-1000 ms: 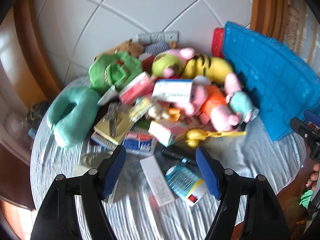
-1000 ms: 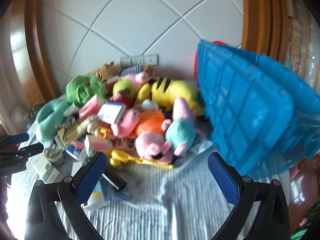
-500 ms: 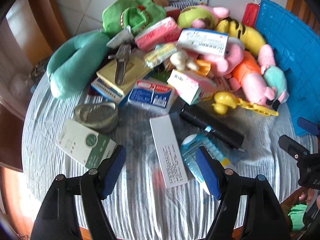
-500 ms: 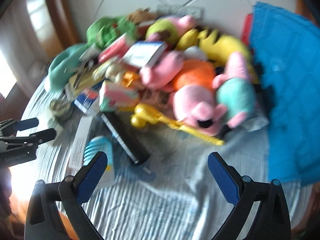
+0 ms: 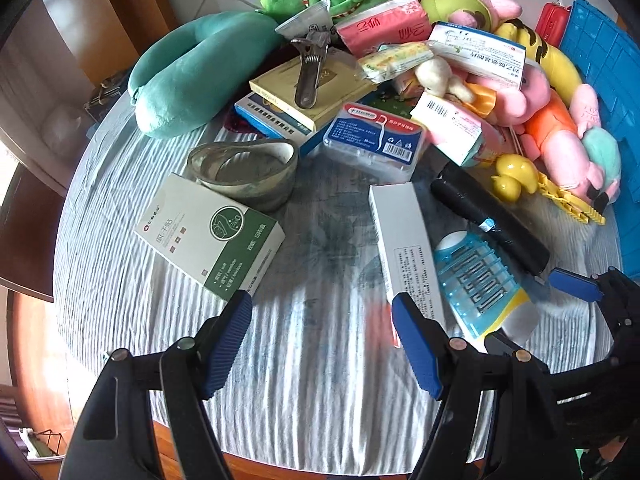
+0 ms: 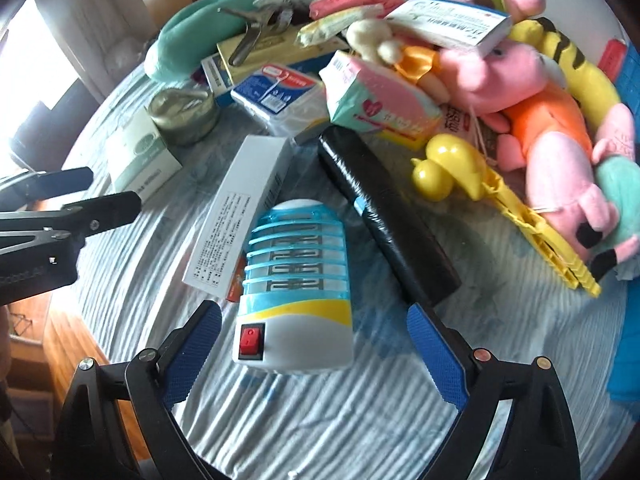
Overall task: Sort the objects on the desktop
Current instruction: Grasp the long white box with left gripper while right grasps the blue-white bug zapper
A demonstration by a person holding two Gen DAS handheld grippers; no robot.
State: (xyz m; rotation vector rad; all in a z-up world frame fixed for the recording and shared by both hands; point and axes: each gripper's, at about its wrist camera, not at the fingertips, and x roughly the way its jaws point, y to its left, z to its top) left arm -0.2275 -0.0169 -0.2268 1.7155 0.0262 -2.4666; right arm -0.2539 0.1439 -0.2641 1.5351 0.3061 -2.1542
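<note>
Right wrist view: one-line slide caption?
Open right gripper straddles a blue mosquito lamp lying between a white box and a black roll.

Blue-and-white bug-zapper lamp (image 6: 296, 280) lying flat (red switch up), beside long white box (image 6: 240, 216)

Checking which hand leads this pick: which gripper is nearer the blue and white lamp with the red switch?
Right. The right gripper straddles the lamp, open, not touching. The left gripper hangs beside it, over bare cloth, by the long white box.

Bright daylight from left, window glare, fisheye-warped edges, slight blur
</note>
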